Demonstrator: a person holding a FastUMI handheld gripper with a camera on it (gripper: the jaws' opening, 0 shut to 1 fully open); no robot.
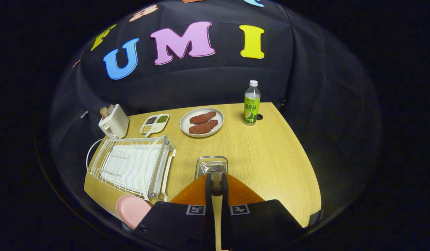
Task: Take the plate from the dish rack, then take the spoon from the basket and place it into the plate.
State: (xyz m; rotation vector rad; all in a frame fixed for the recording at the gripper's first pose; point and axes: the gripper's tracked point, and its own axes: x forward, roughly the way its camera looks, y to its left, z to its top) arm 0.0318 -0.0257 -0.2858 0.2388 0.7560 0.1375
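1. The gripper (216, 186) has its two fingers drawn nearly together on the dark handle of a metal spoon (216, 174), whose bowl shows just beyond the fingertips; the grip looks firm, though the contact is small.
2. The spoon hangs over the small steel wire basket (211, 164) in the middle of the wooden tabletop (270, 153).
3. The round pink plate (131, 208) lies at the tabletop's near left corner, just beside the white wire dish rack (131, 164), which holds no plate now.
4. Good practice from here, I judge: lift clear of the basket rim, swing left past the rack's near corner, and lower the spoon until it rests flat in the plate before opening.
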